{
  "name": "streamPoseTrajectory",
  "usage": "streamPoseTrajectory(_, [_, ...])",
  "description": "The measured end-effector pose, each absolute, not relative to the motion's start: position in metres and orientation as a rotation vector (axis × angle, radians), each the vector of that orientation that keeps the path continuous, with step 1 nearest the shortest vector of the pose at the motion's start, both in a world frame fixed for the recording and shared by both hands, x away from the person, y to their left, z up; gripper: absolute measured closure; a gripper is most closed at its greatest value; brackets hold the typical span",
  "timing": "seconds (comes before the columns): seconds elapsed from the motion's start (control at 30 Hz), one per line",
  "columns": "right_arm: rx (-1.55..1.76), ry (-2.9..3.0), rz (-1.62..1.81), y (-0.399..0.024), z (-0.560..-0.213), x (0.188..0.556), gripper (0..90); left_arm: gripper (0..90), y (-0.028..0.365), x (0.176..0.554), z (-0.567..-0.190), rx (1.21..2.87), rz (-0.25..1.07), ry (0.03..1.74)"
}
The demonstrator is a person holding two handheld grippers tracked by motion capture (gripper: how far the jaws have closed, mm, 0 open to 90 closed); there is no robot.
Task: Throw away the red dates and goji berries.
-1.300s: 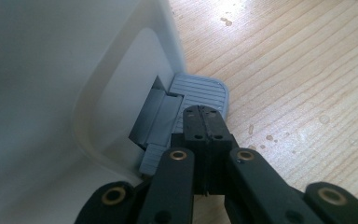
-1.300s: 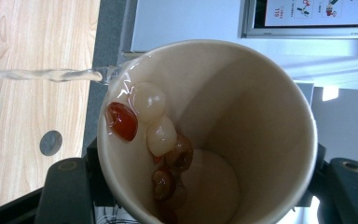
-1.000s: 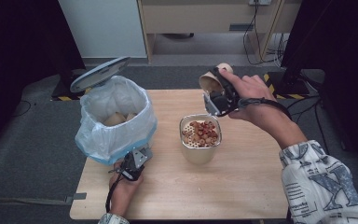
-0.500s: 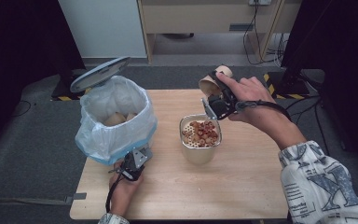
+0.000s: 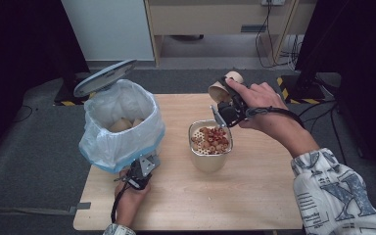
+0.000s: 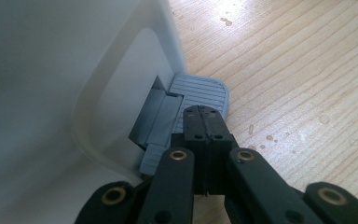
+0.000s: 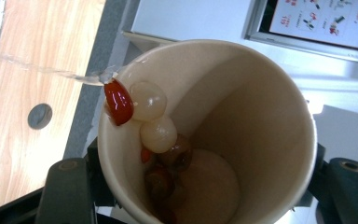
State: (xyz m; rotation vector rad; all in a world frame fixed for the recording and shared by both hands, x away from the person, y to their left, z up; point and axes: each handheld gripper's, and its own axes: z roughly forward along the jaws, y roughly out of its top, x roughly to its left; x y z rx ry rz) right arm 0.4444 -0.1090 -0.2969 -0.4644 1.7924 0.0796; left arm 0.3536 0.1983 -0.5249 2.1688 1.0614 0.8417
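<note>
The right tongs [image 5: 223, 100] grip a tilted paper cup [image 5: 222, 88] above the metal strainer [image 5: 211, 143], liquid and fruit spilling out. The left tongs [image 6: 203, 122], closed empty, press the bin's pedal [image 6: 200, 92] on the surface [image 5: 254, 196].

A light wooden table [image 5: 254, 196] stands on grey carpet [image 5: 29, 161]. Beyond the table's far edge a wooden cabinet [image 5: 215, 19] stands, with a pale panel [image 5: 107, 27] to its left. Black cables [image 5: 269, 29] hang down at the cabinet's right side. Dark black areas close in on both sides of the table. Yellow-black hazard tape [image 5: 286, 93] lies on the carpet by the table's far right corner, and more near its far left corner.
</note>
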Motion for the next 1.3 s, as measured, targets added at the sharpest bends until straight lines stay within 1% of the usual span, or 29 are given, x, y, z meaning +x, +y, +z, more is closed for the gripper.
streamPoseTrajectory(0.43, [-0.440,1.759,0.100,-0.107,-0.284,0.444,32.7,89.4,0.198,0.354,-0.525,2.169,0.842,1.061])
streamPoseTrajectory(0.57, [-0.583,1.771,-0.037,-0.095,-0.306,0.443,32.8,89.4,0.199,0.354,-0.525,2.171,0.842,1.060])
streamPoseTrajectory(0.7, [-0.524,1.753,-0.012,-0.096,-0.300,0.448,33.0,89.4,0.199,0.354,-0.525,2.171,0.842,1.060])
streamPoseTrajectory(0.83, [-0.638,1.777,-0.104,-0.092,-0.321,0.447,33.1,89.4,0.199,0.354,-0.525,2.174,0.839,1.060])
streamPoseTrajectory(0.93, [-0.590,1.744,-0.082,-0.093,-0.318,0.450,33.1,89.4,0.199,0.354,-0.525,2.173,0.840,1.061])
streamPoseTrajectory(1.03, [-0.676,1.772,-0.144,-0.091,-0.332,0.446,33.0,89.4,0.199,0.354,-0.525,2.172,0.840,1.060])
streamPoseTrajectory(1.17, [-0.572,1.749,-0.074,-0.096,-0.317,0.450,33.1,89.4,0.198,0.354,-0.525,2.170,0.842,1.061])
streamPoseTrajectory(1.23, [-0.615,1.754,-0.114,-0.097,-0.321,0.448,33.0,89.4,0.198,0.354,-0.525,2.169,0.842,1.063])
streamPoseTrajectory(1.3, [-0.594,1.749,-0.076,-0.097,-0.318,0.446,33.1,89.4,0.199,0.354,-0.525,2.172,0.841,1.061])
